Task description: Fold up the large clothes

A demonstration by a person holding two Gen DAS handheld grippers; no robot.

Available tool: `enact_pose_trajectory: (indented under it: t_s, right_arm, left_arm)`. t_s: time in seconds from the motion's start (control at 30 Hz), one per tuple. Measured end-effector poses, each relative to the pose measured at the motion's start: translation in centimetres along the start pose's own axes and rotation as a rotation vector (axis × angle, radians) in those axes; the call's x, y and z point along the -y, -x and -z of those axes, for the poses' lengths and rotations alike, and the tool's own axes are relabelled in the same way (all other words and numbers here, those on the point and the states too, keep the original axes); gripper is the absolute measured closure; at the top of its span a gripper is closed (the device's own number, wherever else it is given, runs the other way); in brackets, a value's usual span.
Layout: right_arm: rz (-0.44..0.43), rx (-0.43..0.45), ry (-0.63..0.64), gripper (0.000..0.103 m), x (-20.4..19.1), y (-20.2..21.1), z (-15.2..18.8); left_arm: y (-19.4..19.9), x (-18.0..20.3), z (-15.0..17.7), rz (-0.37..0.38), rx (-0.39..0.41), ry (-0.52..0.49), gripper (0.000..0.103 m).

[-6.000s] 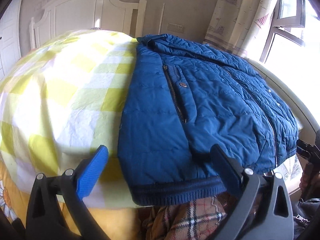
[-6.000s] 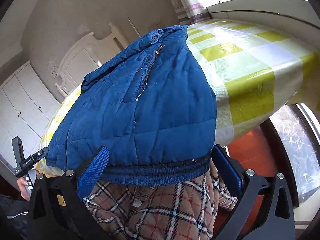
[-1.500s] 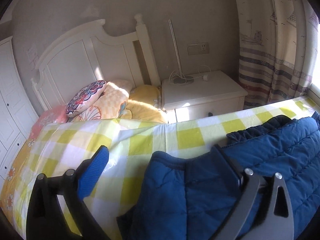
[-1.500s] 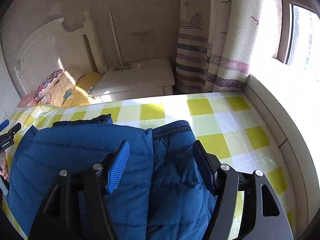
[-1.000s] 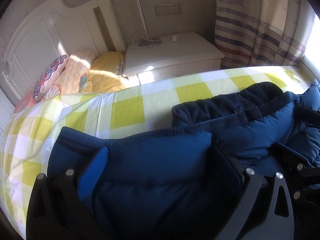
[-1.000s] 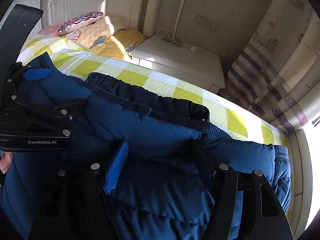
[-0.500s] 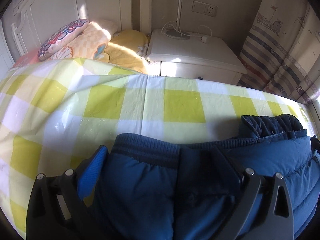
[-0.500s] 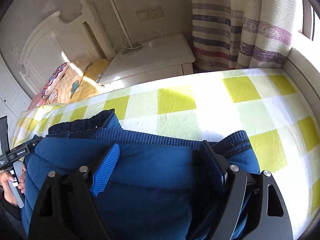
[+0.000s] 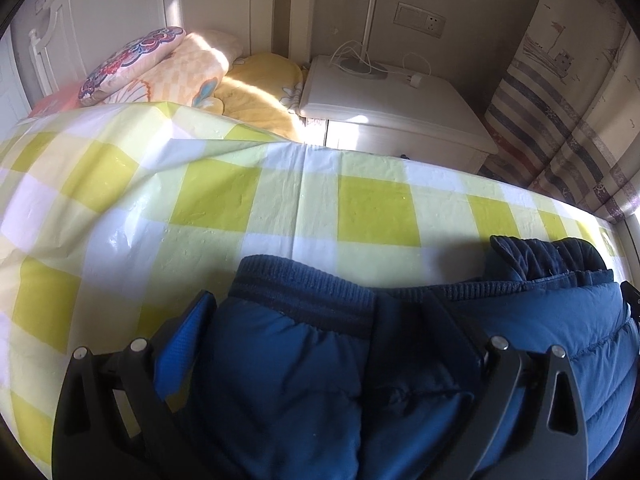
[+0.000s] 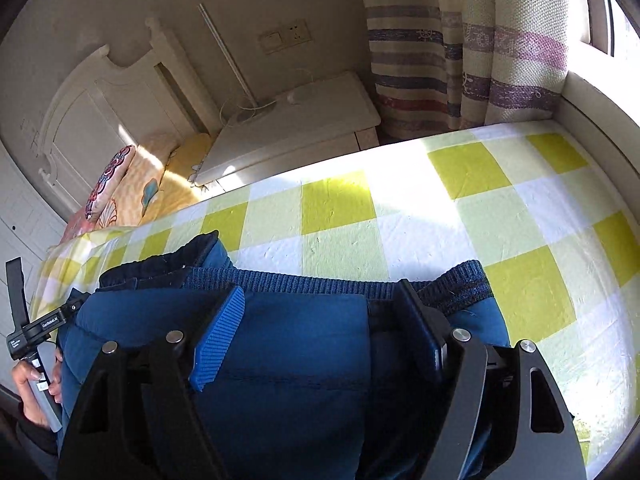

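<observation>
A blue quilted jacket point(image 9: 280, 380) lies folded on the yellow checked bed cover point(image 9: 200, 200), its ribbed hem point(image 9: 304, 284) on the far side and the dark collar point(image 9: 540, 256) bunched at the right. My left gripper point(image 9: 318, 336) stands open and wide over the jacket's left end, fabric between its fingers. In the right wrist view the jacket point(image 10: 300, 360) fills the bottom. My right gripper point(image 10: 320, 320) straddles the hem point(image 10: 320, 278), jaws closing a little, fabric between them but not clamped. The left gripper point(image 10: 36, 328) and the hand holding it show at the left edge.
A white nightstand point(image 9: 392, 104) with a lamp base and cables stands beyond the bed. Patterned pillows point(image 9: 132, 60) lie by the white headboard. A striped curtain point(image 10: 460, 60) and a window ledge point(image 10: 592, 120) bound the right side. Bare cover point(image 10: 440, 220) stretches beyond the hem.
Over the last second both grippers swung sideways and rolled level, and the jacket settled flat with its hem farthest away. The right jaws stand wider than a second ago. Since half a second ago little has shifted.
</observation>
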State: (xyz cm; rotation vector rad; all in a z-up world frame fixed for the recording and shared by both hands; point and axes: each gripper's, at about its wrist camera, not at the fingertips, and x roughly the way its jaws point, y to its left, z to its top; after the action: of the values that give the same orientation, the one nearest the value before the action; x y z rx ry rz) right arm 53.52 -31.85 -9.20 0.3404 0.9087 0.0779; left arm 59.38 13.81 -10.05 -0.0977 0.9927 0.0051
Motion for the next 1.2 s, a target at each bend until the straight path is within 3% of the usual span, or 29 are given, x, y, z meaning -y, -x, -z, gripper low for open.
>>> enact_pose_trajectory:
  t_s: [0.2, 0.27, 0.3, 0.33, 0.4, 0.43, 0.5, 0.53, 0.6, 0.67, 0.7, 0.8, 0.93, 1.03, 1.07, 1.13, 1.2]
  right_arm:
    - [0.037, -0.010, 0.022, 0.031, -0.5, -0.3, 0.0]
    - [0.078, -0.024, 0.047, 0.030, -1.1, -0.5, -0.1]
    - [0.115, -0.037, 0.073, 0.028, -1.7, -0.6, -0.2]
    - [0.174, -0.048, 0.113, 0.020, -2.5, -0.6, -0.3]
    - [0.358, -0.026, 0.179, 0.016, -5.1, 0.7, -0.4]
    - [0.333, 0.006, 0.202, 0.016, -6.5, 2.0, -0.3]
    - [0.201, 0.047, 0.283, 0.016, -10.2, 4.4, 0.9]
    - [0.197, 0.050, 0.352, 0.016, -12.1, 5.1, 1.8]
    - [0.211, 0.017, 0.514, 0.016, -15.5, 5.2, 4.4]
    - [0.231, -0.076, 0.639, 0.015, -17.1, 3.3, 7.5]
    - [0.232, -0.082, 0.636, 0.014, -16.7, 2.5, 8.4]
    - [0.148, -0.106, 0.471, 0.012, -13.7, 2.7, 7.4]
    - [0.231, -0.030, 0.391, 0.012, -10.5, 5.7, 6.7]
    - [0.283, -0.007, 0.290, 0.011, -5.7, 7.0, 7.0]
    - [0.269, -0.003, 0.234, 0.011, -3.8, 7.3, 7.1]
    - [0.164, -0.003, 0.092, 0.011, -0.7, 7.5, 7.4]
    - [0.124, 0.015, 0.058, 0.011, 0.0, 7.5, 7.7]
  left_arm:
    - [0.0, -0.1, -0.2, -0.019, -0.007, 0.002, 0.002]
    - [0.1, 0.3, -0.2, -0.056, -0.013, -0.012, 0.002]
    - [0.3, 0.6, -0.3, -0.105, -0.011, -0.027, 0.002]
    - [0.9, 1.3, -0.4, -0.163, 0.000, -0.053, 0.002]
    - [3.5, 2.5, -0.3, -0.208, 0.060, -0.090, 0.003]
    - [5.3, 3.0, 0.0, -0.159, 0.103, -0.087, 0.003]
    - [8.5, 4.6, 0.9, -0.039, 0.151, -0.089, 0.003]
    - [9.3, 5.7, 1.6, -0.013, 0.150, -0.113, 0.003]
    - [9.5, 8.3, 3.4, -0.044, 0.126, -0.206, 0.003]
    - [7.7, 9.9, 5.6, -0.146, 0.093, -0.298, 0.002]
    - [6.3, 9.9, 6.6, -0.168, 0.062, -0.314, 0.002]
    - [6.3, 8.4, 6.9, -0.122, 0.050, -0.251, 0.002]
    - [8.6, 6.4, 8.6, -0.215, 0.131, -0.301, 0.002]
    - [10.1, 4.6, 9.9, -0.268, 0.195, -0.293, 0.002]
    - [10.2, 4.1, 10.3, -0.287, 0.208, -0.279, 0.002]
    - [10.1, 3.0, 10.7, -0.249, 0.212, -0.230, 0.002]
    - [9.9, 2.8, 10.6, -0.236, 0.205, -0.212, 0.002]
